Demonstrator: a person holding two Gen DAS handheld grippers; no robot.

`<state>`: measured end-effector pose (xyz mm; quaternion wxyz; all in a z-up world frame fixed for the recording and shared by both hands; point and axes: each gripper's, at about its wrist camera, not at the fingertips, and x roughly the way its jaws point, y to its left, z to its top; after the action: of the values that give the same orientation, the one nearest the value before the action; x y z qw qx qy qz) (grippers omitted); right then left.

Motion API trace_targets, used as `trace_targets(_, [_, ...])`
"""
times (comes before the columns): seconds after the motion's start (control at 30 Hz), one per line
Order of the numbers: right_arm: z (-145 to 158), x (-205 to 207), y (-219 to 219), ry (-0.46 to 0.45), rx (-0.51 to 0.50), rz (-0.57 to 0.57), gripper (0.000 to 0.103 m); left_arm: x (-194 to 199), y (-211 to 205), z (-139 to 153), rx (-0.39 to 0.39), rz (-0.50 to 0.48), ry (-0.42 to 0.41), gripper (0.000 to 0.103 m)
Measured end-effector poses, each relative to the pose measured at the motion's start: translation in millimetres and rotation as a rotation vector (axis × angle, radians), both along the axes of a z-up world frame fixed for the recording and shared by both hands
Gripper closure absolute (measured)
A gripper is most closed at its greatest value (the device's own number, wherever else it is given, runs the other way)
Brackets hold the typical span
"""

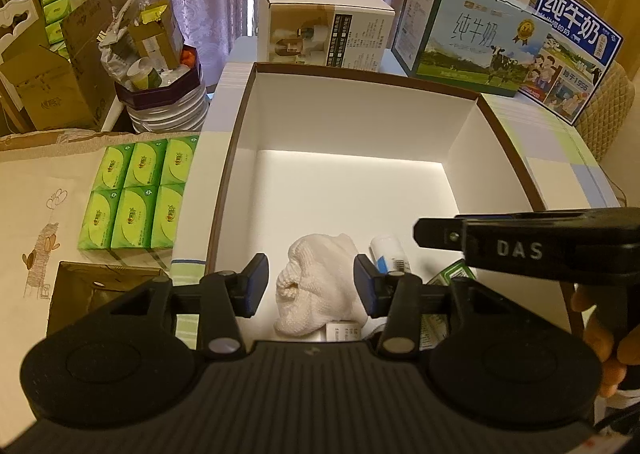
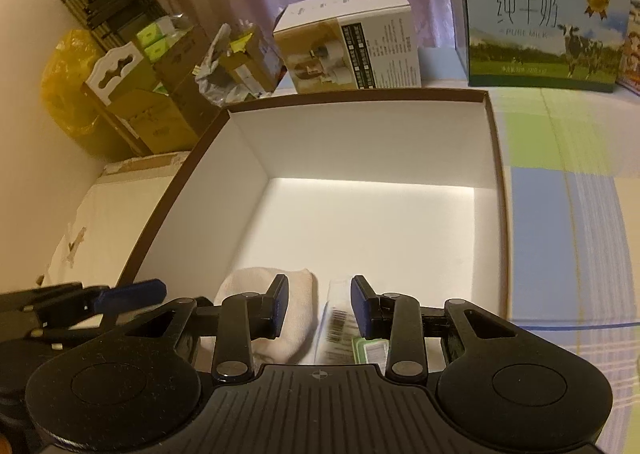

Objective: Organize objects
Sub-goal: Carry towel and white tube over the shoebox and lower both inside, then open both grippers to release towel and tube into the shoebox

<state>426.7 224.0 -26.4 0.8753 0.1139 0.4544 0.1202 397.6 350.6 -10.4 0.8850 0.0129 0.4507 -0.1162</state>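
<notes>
Left wrist: left hand-held gripper (image 1: pixel 311 286) over the near end of the white box (image 1: pixel 460 133), jaws part open around the white sock (image 1: pixel 316 286), pads clear of it, nothing held. Risk: the sock snags a pad on the way out.

Right wrist: right hand-held gripper (image 2: pixel 319 304) part open, empty, above a barcoded packet (image 2: pixel 338 328), sock (image 2: pixel 296 294) just left. Risk: both grippers crowd and collide.
</notes>
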Motion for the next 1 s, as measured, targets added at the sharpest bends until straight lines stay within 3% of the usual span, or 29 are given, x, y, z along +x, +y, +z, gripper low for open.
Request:
trace_targets(0.23, [13,-24,-11,-0.028,0.007,0.022,0.071,-10,3,7,-0.016,0.002,-0.01,0.057])
trace_targets(0.4, [24,-42,-18,-0.052,0.014,0.036,0.071,-22,2,16,-0.028,0.006,-0.03,0.044])
trace_targets(0.73, [45,-77,-36,-0.099,0.06,0.037,0.053,-52,1,39,-0.059,0.012,-0.077,0.023])
trace_targets(1.0, [58,-112,-48,-0.141,0.013,0.044,0.044,-78,-7,58,-0.061,0.023,-0.112,0.015])
